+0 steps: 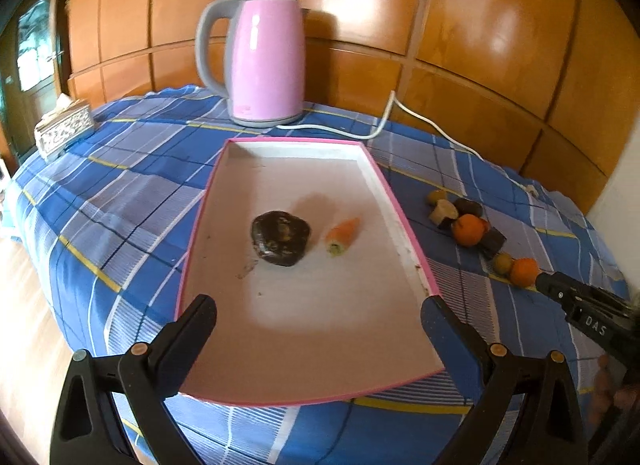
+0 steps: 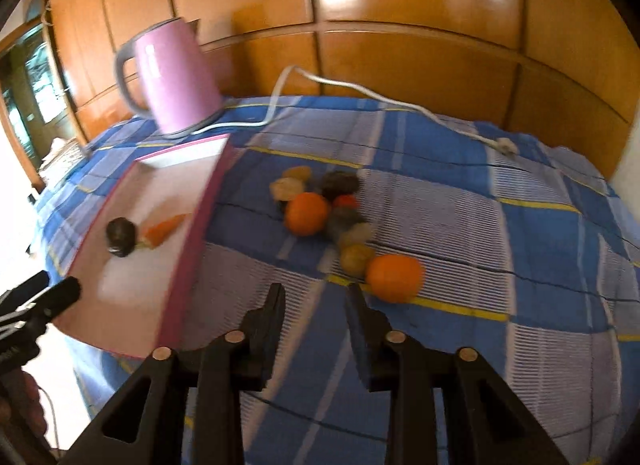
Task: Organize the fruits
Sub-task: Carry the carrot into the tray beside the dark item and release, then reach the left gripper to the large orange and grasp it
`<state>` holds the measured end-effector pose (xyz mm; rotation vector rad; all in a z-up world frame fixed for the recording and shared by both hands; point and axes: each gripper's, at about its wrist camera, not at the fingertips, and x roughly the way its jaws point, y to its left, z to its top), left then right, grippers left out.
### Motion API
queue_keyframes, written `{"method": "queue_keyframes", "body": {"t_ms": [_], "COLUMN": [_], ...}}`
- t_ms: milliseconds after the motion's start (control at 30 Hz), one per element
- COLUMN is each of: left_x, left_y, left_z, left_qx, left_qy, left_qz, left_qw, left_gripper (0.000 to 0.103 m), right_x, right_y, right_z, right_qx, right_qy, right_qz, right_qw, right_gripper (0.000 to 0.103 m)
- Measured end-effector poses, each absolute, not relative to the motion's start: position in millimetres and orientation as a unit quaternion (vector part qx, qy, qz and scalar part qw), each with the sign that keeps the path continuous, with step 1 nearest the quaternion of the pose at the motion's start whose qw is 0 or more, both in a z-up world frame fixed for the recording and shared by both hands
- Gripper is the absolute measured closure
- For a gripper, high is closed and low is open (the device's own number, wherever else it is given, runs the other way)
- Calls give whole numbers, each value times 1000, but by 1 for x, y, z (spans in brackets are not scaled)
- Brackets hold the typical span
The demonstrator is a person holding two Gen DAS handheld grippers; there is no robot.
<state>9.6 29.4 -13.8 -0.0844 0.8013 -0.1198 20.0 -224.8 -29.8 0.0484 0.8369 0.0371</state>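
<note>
1. The right gripper (image 2: 316,297), jaws partly open and empty, points at the nearest round orange fruit (image 2: 395,277) on the blue plaid cloth (image 2: 520,265).
2. The left gripper (image 1: 316,313) spreads wide over the pink-rimmed white tray (image 1: 400,201).
3. Pickup seems underway; next, straddle the fruit and close.

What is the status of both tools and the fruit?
Left tool open over tray. Right tool open, empty, near closest orange. Nothing blocking.

The matte black plastic left gripper (image 1: 318,319) and the matching black plastic right gripper (image 2: 316,299) each have two flat wedge-shaped fingers on triangular cut-out arms pinned with round brass-coloured and silver rivets, the right one's side printed "DAS" in white letters.
</note>
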Motion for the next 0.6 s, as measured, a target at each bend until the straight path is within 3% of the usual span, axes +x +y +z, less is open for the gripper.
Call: {"method": "queue_keyframes", "body": {"t_ms": [300, 600], "left_x": [15, 29], "left_y": [-2, -51], "left_z": [-2, -1], "left_qx": [-17, 17], "left_qy": [380, 419], "left_qz": [-129, -194], "left_qw": [916, 887], "left_gripper": [0, 0], "right_x": [4, -7], "right_y": [-286, -325], "right_z": [-47, -65], "right_qx": [54, 64], "right_qy": [410, 418], "right_qz": [-78, -143], "right_qw": [907, 895], "right_gripper": [69, 69]}}
